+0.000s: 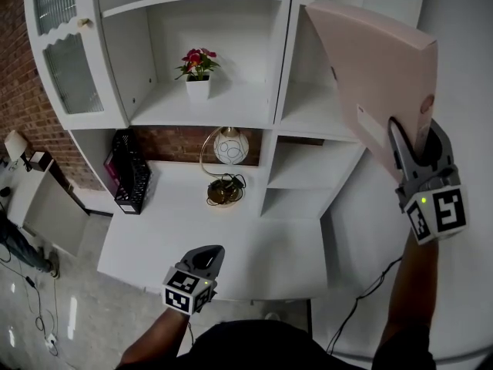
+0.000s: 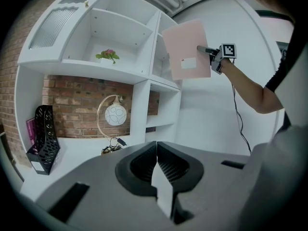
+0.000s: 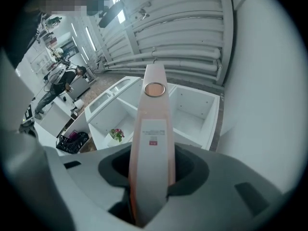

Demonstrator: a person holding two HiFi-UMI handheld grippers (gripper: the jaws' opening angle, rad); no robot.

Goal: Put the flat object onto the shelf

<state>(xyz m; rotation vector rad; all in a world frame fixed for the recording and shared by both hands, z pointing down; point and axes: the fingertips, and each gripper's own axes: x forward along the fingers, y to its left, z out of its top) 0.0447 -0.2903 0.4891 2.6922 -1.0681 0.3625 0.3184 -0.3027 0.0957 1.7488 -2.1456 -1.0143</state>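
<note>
The flat object is a pale pink file box (image 1: 377, 83) with a white label, held up tilted in front of the right column of the white shelf unit (image 1: 312, 126). My right gripper (image 1: 414, 141) is shut on its lower corner. In the right gripper view the box's narrow spine (image 3: 151, 129) stands up between the jaws of the right gripper (image 3: 149, 177). From the left gripper view the box (image 2: 185, 49) hangs beside the upper shelves. My left gripper (image 1: 206, 256) hovers low over the desk's front edge, and its jaws (image 2: 156, 150) are shut and empty.
A potted red flower (image 1: 198, 72) stands in the middle compartment. On the white desk (image 1: 262, 253) are a globe lamp (image 1: 229, 146) and a black file rack (image 1: 131, 174) at the left. A glass cabinet door (image 1: 65, 48) hangs open at the upper left.
</note>
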